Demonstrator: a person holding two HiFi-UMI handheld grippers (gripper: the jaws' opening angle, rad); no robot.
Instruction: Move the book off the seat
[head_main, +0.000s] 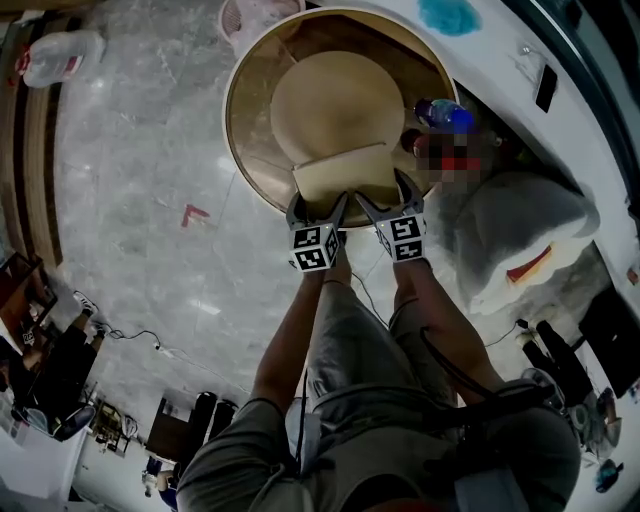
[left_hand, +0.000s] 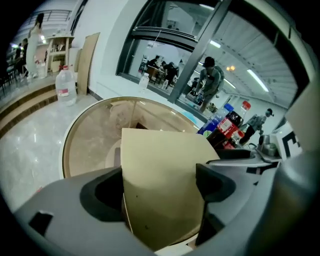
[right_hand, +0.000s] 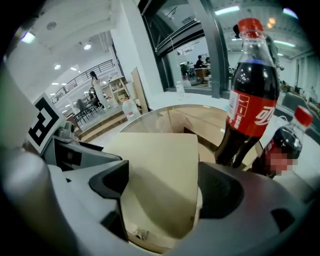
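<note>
- Grey marble floor (head_main: 130, 180), with a round cream seat (head_main: 335, 100) standing on it.
- The beige book (head_main: 345, 178) lies on the seat's near edge.
- Your left tool (head_main: 318, 208) and right tool (head_main: 388, 198) are both spread wide, each astride a near corner of the book.

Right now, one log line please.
left gripper: open, at book near edge | right gripper: open, same edge | book: on seat

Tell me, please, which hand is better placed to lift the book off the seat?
Left, marginally: the left tool and right tool both face the book, open, but cola bottles crowd the right.
</note>
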